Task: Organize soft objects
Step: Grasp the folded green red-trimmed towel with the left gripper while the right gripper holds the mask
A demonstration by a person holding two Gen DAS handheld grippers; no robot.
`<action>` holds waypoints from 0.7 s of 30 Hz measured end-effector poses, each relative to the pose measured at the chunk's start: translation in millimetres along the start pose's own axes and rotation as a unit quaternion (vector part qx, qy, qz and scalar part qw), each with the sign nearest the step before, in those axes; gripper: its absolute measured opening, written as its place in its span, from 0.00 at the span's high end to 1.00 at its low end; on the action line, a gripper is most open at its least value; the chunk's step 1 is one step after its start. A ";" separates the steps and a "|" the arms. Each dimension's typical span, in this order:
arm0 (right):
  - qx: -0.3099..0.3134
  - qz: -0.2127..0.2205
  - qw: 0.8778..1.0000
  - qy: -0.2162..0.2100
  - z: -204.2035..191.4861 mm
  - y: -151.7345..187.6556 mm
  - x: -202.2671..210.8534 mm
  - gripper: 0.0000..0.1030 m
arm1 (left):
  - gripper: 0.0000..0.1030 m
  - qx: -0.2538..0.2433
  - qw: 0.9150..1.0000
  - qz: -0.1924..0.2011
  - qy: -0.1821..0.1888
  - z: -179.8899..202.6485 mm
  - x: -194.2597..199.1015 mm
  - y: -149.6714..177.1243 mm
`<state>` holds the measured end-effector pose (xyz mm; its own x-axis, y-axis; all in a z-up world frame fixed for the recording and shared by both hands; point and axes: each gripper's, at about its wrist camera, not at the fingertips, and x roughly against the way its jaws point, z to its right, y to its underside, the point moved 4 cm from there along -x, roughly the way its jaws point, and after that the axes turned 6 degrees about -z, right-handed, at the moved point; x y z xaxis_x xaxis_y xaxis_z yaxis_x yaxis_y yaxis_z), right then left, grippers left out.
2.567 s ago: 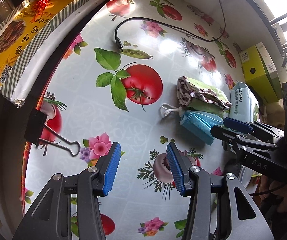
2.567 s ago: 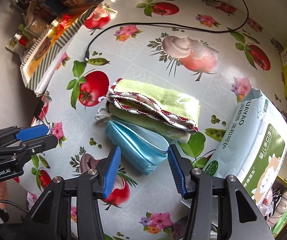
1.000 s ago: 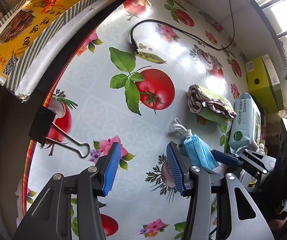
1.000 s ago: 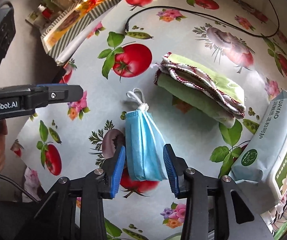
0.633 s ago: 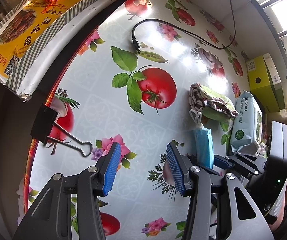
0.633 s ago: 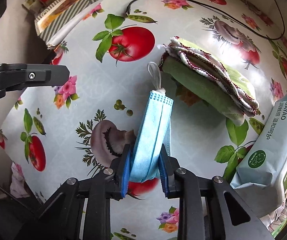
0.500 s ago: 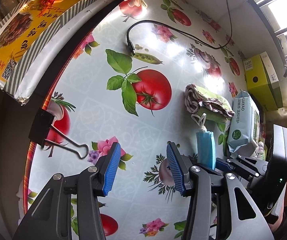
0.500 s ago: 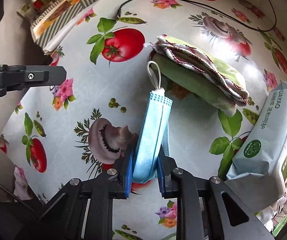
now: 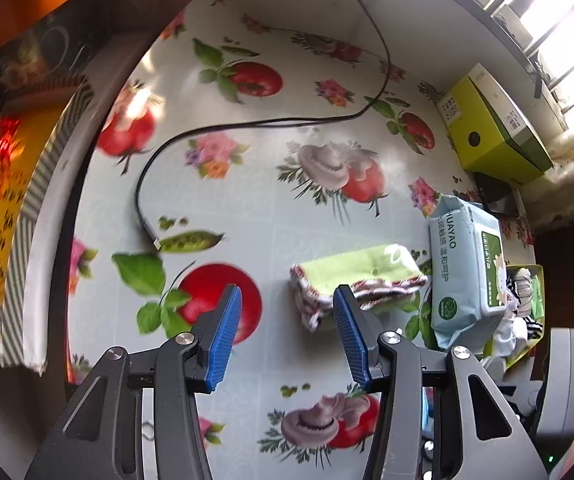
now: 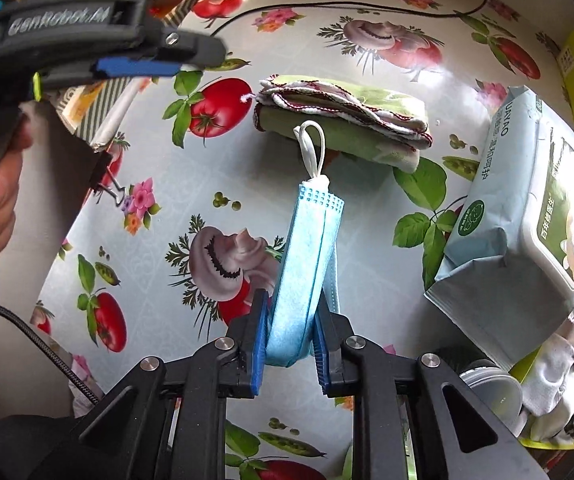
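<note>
The surface [image 10: 191, 152] carries my folded green cloths [image 10: 351, 120] beside the wipes pack [image 10: 527, 216]. My left gripper [image 9: 285, 336] hangs wide and empty near them. My right gripper [image 10: 289, 344], just narrowed, pinches the blue face mask [image 10: 307, 264] aloft. Next I judge it needs a tidy resting spot, lowered gently.
</note>
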<state>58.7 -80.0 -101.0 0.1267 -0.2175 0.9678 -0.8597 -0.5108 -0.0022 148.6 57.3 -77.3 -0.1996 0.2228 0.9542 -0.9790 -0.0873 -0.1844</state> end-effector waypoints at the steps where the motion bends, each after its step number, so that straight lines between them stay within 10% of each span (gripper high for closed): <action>1: -0.003 -0.001 1.000 -0.001 -1.9 -3.9 -2.2 0.81 | 0.52 -0.010 1.000 0.000 -0.008 4.9 -5.0 -9.6; 8: -0.031 -0.020 0.999 -0.012 -2.4 -4.0 -17.8 0.81 | 0.53 -0.056 0.998 -0.038 -0.012 31.4 -53.5 -39.3; 21: -0.062 -0.025 0.998 -0.012 15.3 -7.2 -24.3 0.81 | 0.52 -0.071 0.994 -0.085 0.005 16.2 -52.3 33.0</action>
<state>69.4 -83.8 -128.3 0.1820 -0.2154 0.9594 -0.9066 -0.4146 0.0788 127.5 27.0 -129.5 -0.0303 0.2322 0.9722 -0.9945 0.0902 -0.0525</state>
